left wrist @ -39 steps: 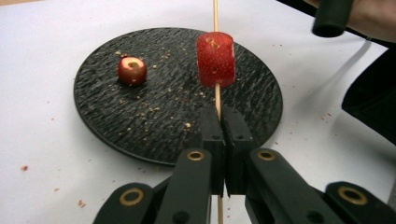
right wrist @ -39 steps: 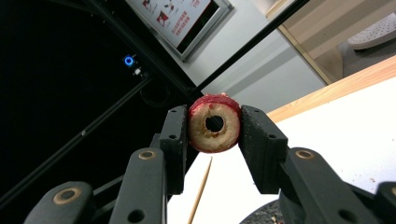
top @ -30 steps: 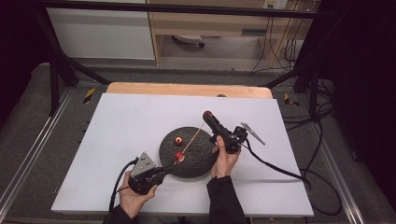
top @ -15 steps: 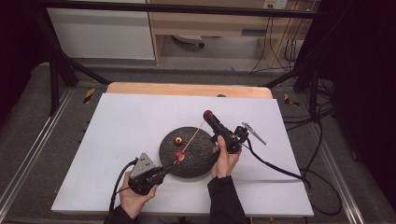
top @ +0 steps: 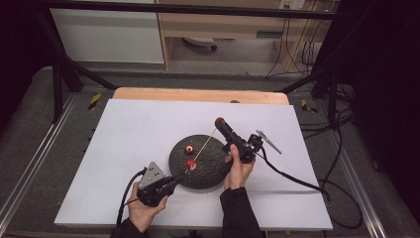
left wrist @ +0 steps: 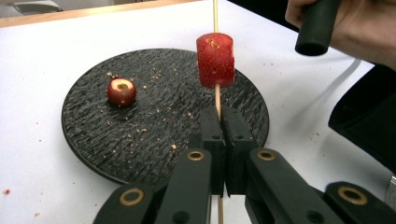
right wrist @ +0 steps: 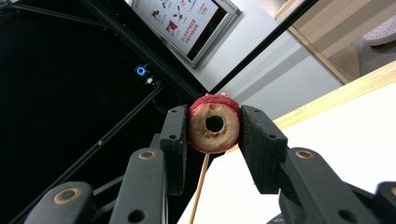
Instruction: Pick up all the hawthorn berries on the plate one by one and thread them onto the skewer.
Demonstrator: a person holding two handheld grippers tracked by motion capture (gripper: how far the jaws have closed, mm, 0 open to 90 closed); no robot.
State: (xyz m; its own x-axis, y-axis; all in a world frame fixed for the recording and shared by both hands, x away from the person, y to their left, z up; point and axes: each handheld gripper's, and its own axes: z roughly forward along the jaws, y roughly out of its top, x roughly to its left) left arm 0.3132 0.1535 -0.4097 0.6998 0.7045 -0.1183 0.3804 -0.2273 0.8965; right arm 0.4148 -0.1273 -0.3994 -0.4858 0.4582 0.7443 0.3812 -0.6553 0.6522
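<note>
The one thing bearing writing is a white poster in a grey frame, seen in the right gripper view above and behind the cored red fruit slice. It carries small red pictograms with lines of dark print beside them. The print is too small and tilted to read for sure; one red group of digits near its right edge may be "119".

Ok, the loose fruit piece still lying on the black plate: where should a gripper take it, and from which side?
Probably from above, jaws closing across its round red sides. The loose piece sits with its cored hole facing up on the black plate, apart from the skewer that the left gripper clamps. Gripped across the sides, like the piece in the right gripper, the hole stays open for threading.
</note>
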